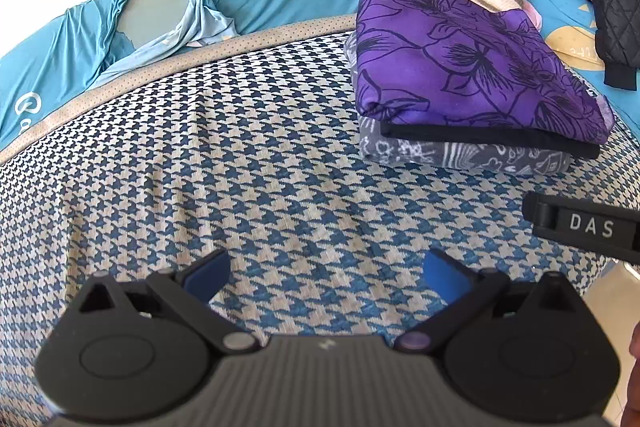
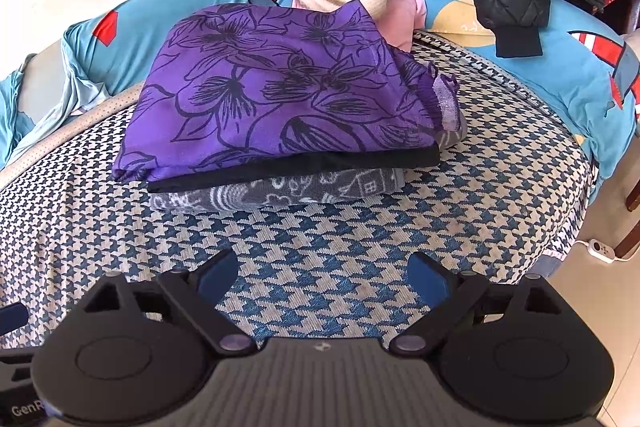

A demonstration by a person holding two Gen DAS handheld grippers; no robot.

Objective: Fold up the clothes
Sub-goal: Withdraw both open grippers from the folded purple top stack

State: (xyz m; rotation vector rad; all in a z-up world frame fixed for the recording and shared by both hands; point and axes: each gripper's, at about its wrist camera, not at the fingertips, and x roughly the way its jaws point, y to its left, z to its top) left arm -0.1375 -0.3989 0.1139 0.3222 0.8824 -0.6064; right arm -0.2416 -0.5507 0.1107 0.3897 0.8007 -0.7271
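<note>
Item: folded purple floral-print garment (image 2: pixel 280 95), stacked atop grey patterned fleece (image 2: pixel 280 191) on my houndstooth bedcover (image 2: pixel 360 235). Left gripper (image 1: pixel 326 275), right gripper (image 2: pixel 324 277): wide apart, empty. Risk: nudging topples stack.

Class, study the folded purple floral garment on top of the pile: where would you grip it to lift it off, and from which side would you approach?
Grip the purple floral garment at its near edge, along the black hem, coming from the front, where the open right gripper hovers. That edge overhangs the grey patterned garment below, so one finger could probably slip under it.
</note>
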